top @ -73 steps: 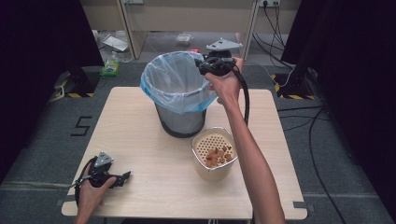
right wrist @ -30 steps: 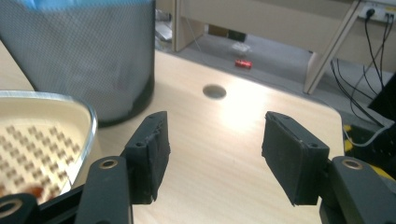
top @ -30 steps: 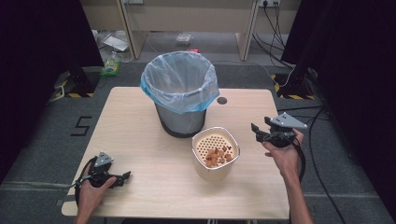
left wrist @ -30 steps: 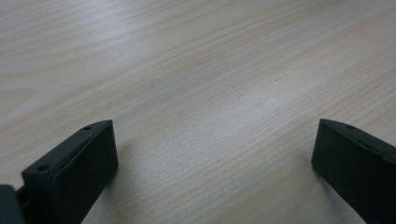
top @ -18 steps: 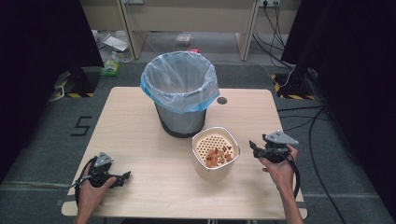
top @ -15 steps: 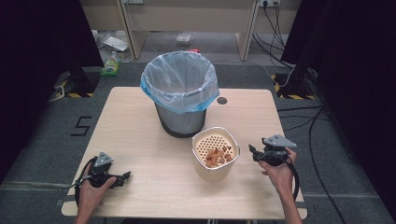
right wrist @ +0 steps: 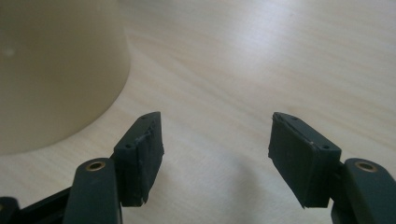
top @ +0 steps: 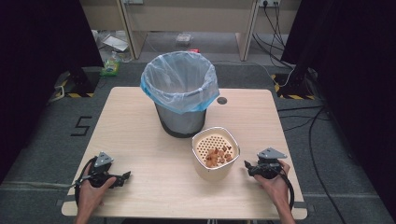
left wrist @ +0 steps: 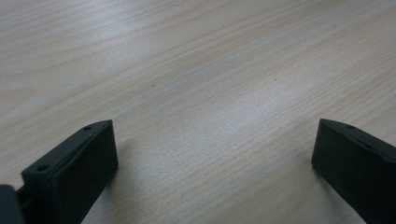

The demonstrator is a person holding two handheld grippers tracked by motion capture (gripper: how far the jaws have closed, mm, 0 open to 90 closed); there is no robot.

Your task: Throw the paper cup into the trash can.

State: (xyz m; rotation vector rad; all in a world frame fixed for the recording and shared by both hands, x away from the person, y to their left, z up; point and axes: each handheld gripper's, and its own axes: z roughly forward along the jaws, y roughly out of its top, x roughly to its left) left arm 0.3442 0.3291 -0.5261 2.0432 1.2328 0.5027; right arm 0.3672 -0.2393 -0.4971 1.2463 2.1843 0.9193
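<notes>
- Our right gripper (top: 249, 166) sits low on the table (top: 140, 126) at the near right, jaws spread wide and holding nothing; the right gripper view confirms the gap (right wrist: 215, 149), with bare wood between the pads.
- The thing in hand looks to be the cream strainer bowl (top: 215, 153), standing upright near the middle of the table, just left of the right gripper and close to touching distance but apart from it.
- In the right gripper view the bowl's smooth wall (right wrist: 56, 70) lies to the left of the jaws and a bit ahead, so the jaws do not straddle it; we judge the coming move turns on a short shift left towards the wall or rim.
- The bowl is round, so no long axis to line up with; the rim is the likely grab line.
- Brown food scraps (top: 217, 156) lie inside the bowl, on the near right of its perforated floor.
- The bin with the blue liner (top: 180, 95) stands just beyond the bowl on the far side, very close to it; we cannot tell if they touch.
- Our left gripper (top: 122, 176) rests at the near left, well apart from the bowl, jaws spread over empty wood (left wrist: 210, 154). The right hand is clearly the nearer one.
- Hard to make out: what the scraps are, too small. The bowl's rim and inside are cut off in the right gripper view. The bin's contents are hidden by the liner.
</notes>
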